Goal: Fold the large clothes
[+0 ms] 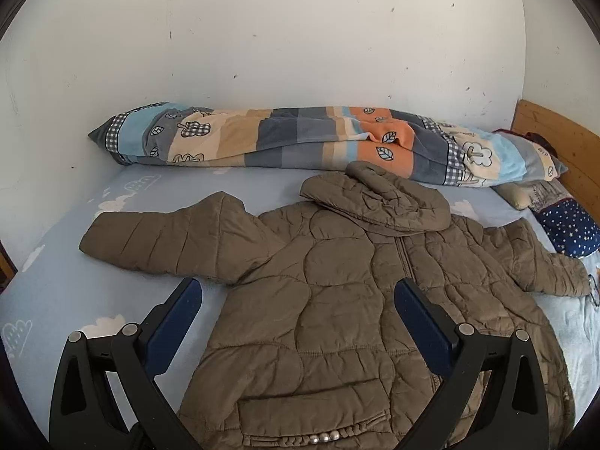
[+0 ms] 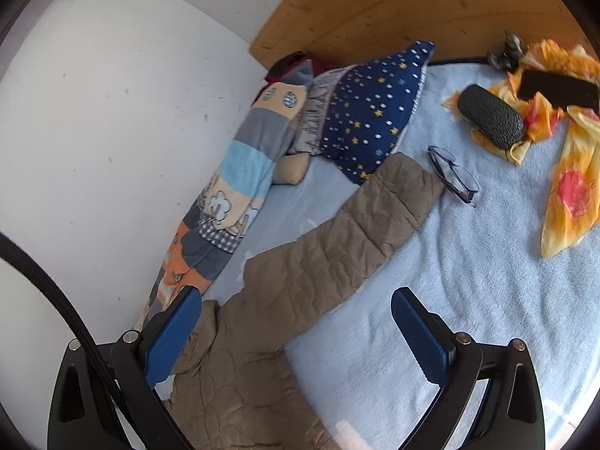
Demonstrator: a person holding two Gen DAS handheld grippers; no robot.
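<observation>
A brown quilted hooded jacket (image 1: 337, 292) lies flat, front up, on the light blue bed sheet (image 1: 75, 285), with both sleeves spread out and the hood folded down. My left gripper (image 1: 296, 296) is open and empty, hovering above the jacket's left side and lower body. In the right wrist view the jacket's right sleeve (image 2: 337, 240) stretches up and to the right. My right gripper (image 2: 296, 307) is open and empty above the jacket's shoulder, near the base of that sleeve.
A rolled patterned blanket (image 1: 300, 138) lies along the white wall. A navy star pillow (image 2: 375, 112) sits by the wooden headboard (image 2: 393, 3). Glasses (image 2: 452, 174) lie just past the sleeve cuff. A black glasses case (image 2: 491, 116), a yellow scarf (image 2: 570, 187) and a phone (image 2: 558, 90) lie farther right.
</observation>
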